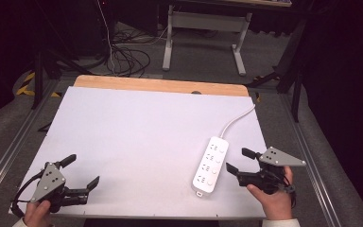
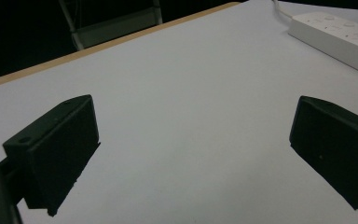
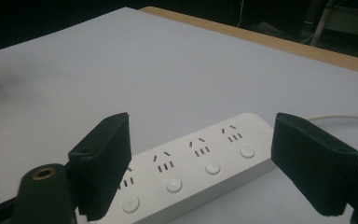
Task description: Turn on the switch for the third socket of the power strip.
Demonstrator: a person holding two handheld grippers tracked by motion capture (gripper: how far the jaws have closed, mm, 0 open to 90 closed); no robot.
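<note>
Dim workroom, table on grey carpet, dark surround.

White table surface [image 1: 137, 137] with a wooden far edge [image 1: 160, 85]; grey carpeted floor [image 1: 203, 56] beyond it; metal rails [image 1: 9, 146] along both sides of the table; white-legged desk frame [image 1: 208, 28] at the back; loose black cables [image 1: 127, 59] on the floor; yellow-black hazard tape [image 1: 26, 85] at left; black drapes [image 1: 345, 71] at right.

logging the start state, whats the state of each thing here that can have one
left gripper: open, holds nothing, low over the near left of the table
right gripper: open, holds nothing, pointed at the power strip
power strip: flat on the table, sockets up, nothing plugged in; button positions too small to tell
cord: attached to the strip's far end, runs off the table's right edge
</note>
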